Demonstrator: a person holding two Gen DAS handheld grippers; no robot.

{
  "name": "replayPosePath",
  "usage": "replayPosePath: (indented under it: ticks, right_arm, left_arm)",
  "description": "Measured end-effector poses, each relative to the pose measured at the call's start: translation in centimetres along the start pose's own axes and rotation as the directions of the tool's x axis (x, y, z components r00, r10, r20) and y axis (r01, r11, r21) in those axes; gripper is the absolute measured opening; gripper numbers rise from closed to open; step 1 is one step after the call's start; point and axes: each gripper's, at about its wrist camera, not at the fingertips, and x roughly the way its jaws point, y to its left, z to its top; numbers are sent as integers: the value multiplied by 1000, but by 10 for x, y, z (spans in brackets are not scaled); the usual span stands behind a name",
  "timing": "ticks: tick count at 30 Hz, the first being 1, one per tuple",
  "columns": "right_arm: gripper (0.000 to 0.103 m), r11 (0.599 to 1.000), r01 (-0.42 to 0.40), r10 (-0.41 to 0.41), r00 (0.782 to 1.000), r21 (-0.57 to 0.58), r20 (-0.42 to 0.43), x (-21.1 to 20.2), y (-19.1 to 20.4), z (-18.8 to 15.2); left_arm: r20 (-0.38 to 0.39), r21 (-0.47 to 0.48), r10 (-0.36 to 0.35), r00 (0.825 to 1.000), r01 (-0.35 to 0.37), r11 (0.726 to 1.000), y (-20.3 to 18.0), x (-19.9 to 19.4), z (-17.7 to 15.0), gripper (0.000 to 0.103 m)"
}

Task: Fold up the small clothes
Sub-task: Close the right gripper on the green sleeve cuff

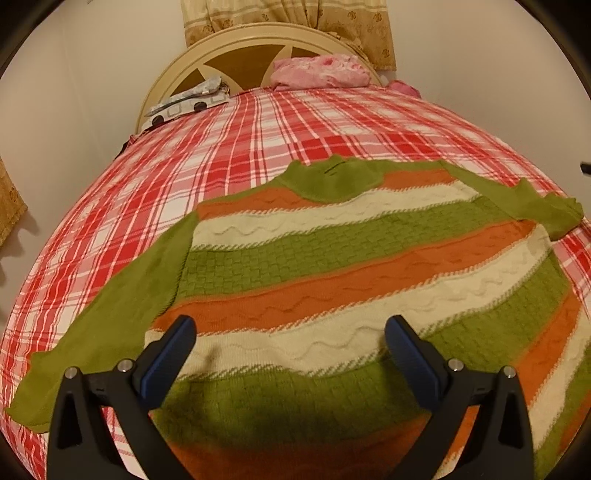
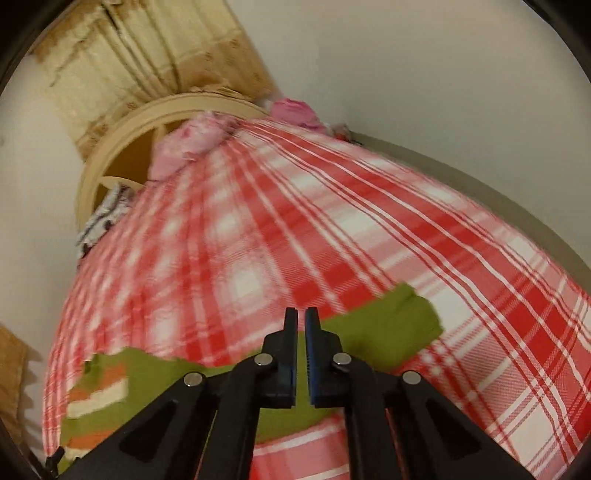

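Note:
A striped knit sweater [image 1: 332, 258] in green, orange and cream lies flat on the bed with its collar [image 1: 332, 177] at the far side. Its left sleeve [image 1: 110, 325] stretches out toward the near left. My left gripper [image 1: 290, 325] stands open above the sweater's lower body, touching nothing. In the right wrist view, my right gripper [image 2: 301, 314] has its jaws nearly together, with the green right sleeve [image 2: 391, 328] pinched between the pads. Part of the striped body [image 2: 99, 395] shows at the lower left of that view.
The red and white plaid sheet [image 1: 258, 129] covers the whole bed. At the cream headboard [image 1: 236, 48] lie a pink cloth [image 1: 321, 72] and a grey and white patterned item [image 1: 184, 105]. A beige curtain [image 1: 288, 18] hangs behind, and pale walls flank both sides.

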Motion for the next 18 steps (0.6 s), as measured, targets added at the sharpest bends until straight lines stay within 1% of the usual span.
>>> replayPosePath:
  ticks: [2,3,5,6,9,12,14,15,16,17,18]
  right_arm:
    - [3,998,-32,33,999,-49,18,-13,25,6]
    - [3,997,-33,35,999,-72,19,-15,33,7]
    - [3,993,2,-1,1000,-121,8,-15,47,9]
    - [3,993,-2,2,1000,-120,2,-14,48,8]
    - [4,992,26,-31,999,-124,-36,1,37,7]
    - [4,984,90,-104,991,-154,-90,24,13,-3]
    - [5,984,113,-129,986,-138,-107,32,-6,-9]
    - [5,981,132,-147,984,-139,-102,34,-14,-11]
    - [5,980,147,-159,983,-132,-92,36,-23,-14]
    - [5,985,134,-146,983,-111,-108,39,-34,-16]
    - [5,985,138,-151,980,-102,-129,42,-40,-18]
  left_arm:
    - [6,-5,-3,1000,3,1000,2,-4,-1,103]
    - [5,-10,-4,1000,4,1000,4,-6,-1,103]
    - [5,-22,-6,1000,6,1000,8,-9,-3,103]
    - [8,-25,-8,1000,8,1000,10,-11,-4,103]
    - [11,-25,3,1000,-2,1000,15,-13,-8,103]
    - [-6,-31,8,1000,-9,999,18,-8,-11,103]
    - [-20,-35,11,1000,-12,999,19,-3,-13,103]
    - [-25,-36,12,1000,-13,999,18,-1,-13,103]
    - [-31,-36,10,999,-11,999,16,2,-13,103]
    - [-34,-34,6,999,-7,999,15,3,-14,103]
    - [-37,-31,3,999,-4,1000,13,4,-15,103]
